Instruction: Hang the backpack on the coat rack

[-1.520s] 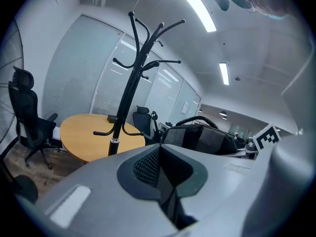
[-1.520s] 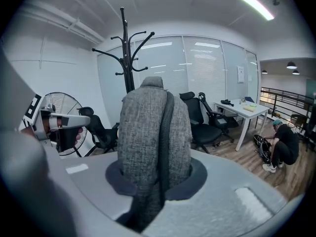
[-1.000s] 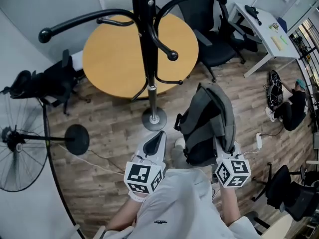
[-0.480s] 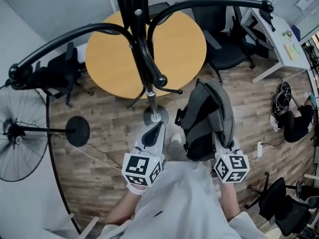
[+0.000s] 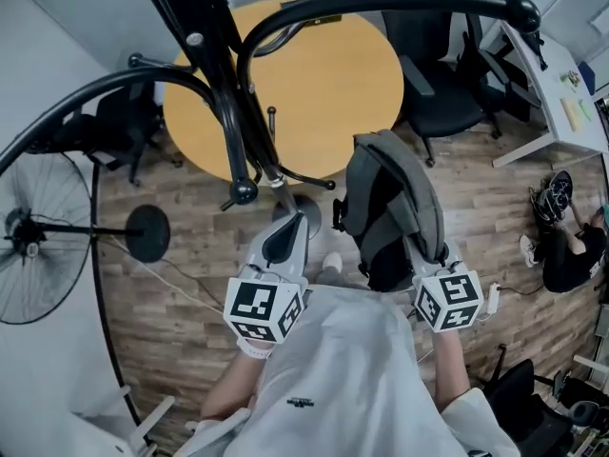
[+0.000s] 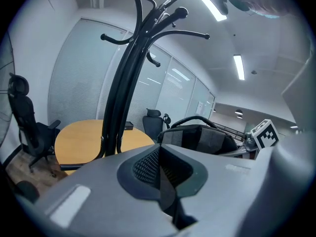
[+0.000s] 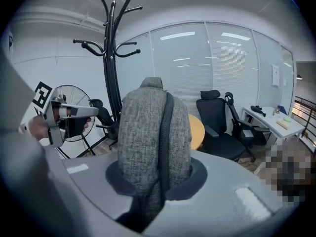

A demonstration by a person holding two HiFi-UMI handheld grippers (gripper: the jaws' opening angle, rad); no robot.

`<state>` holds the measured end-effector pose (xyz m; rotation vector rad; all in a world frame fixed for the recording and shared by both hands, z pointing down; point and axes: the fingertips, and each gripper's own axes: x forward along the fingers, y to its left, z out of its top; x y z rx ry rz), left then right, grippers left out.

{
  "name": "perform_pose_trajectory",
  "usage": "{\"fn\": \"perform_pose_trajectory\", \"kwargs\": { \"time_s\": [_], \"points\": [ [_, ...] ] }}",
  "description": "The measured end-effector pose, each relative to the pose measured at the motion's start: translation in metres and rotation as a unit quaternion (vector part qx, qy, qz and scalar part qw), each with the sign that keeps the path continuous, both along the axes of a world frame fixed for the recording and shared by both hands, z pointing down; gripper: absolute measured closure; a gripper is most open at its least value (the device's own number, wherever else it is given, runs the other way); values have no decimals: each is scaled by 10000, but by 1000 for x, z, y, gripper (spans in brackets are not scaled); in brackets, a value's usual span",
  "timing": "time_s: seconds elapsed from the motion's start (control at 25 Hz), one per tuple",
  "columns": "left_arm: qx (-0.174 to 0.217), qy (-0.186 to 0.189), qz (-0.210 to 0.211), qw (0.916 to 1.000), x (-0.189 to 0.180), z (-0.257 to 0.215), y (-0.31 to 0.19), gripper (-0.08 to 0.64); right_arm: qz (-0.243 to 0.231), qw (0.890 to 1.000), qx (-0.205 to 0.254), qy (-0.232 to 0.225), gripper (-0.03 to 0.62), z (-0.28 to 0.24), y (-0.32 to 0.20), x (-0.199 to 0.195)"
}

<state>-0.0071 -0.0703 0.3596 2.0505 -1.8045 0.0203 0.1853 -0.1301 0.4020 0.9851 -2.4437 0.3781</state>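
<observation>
The black coat rack [image 5: 214,74] rises close ahead, with curved arms overhead; its pole also shows in the left gripper view [image 6: 123,83] and the right gripper view [image 7: 111,58]. The grey backpack [image 5: 395,193] hangs to the right of the pole, off the floor. My right gripper [image 5: 425,253] is shut on its grey fabric [image 7: 148,132], which fills the space between the jaws [image 7: 155,181]. My left gripper [image 5: 288,227] stands beside the rack's base, shut with nothing in it [image 6: 159,151]. From the left gripper view the backpack [image 6: 202,137] shows at the right.
A round wooden table [image 5: 324,84] stands just behind the rack. Black office chairs [image 5: 447,74] and a white desk [image 5: 561,84] are at the far right. A standing fan [image 5: 38,246] is at the left. A person sits on the floor [image 5: 561,246] at the right.
Both grippers and the backpack have come closer to the coat rack. The rack's arms now loom larger overhead and its pole has shifted left in the head view.
</observation>
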Motion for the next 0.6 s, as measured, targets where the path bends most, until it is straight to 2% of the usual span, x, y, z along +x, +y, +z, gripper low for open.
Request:
{"fn": "perform_pose_trajectory", "kwargs": {
  "time_s": [0.24,0.6],
  "points": [
    [27,67,-255,9996,5,4,-15,541,-161,9999,-17,62,512,9,-16,1],
    [-120,61,-190,9997,6,5,-24,542,-94,9999,-93,-29,512,20,-21,-12]
  ]
}}
